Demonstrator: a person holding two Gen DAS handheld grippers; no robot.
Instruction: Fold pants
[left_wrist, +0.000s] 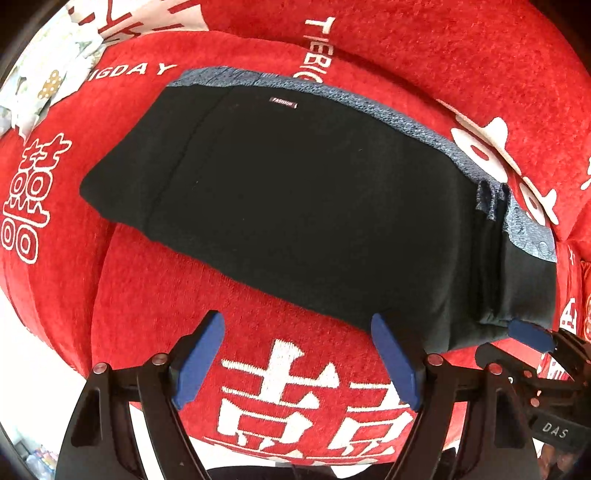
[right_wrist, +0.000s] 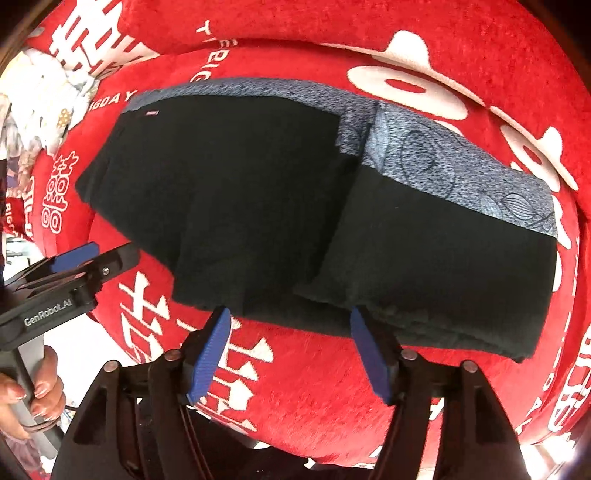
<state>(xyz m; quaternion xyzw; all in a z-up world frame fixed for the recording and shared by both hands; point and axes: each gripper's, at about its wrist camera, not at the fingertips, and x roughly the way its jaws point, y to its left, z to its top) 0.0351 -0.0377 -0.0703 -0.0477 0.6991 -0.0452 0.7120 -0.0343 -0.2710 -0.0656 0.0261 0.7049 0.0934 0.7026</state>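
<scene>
The pants (left_wrist: 295, 206) lie folded into a black bundle on the red blanket (left_wrist: 303, 350) with white lettering, a blue-grey patterned band along their far edge. The left hand-held gripper (left_wrist: 299, 354) hangs just off the near edge of the pants, its blue pads (left_wrist: 199, 354) spread apart with only blanket between them. The right hand-held gripper (right_wrist: 291, 354) is likewise released, its blue pads (right_wrist: 369, 354) wide and touching nothing, at the near edge of the bundle further right. A hand (right_wrist: 37, 391) grips the left tool's handle at the near left.
</scene>
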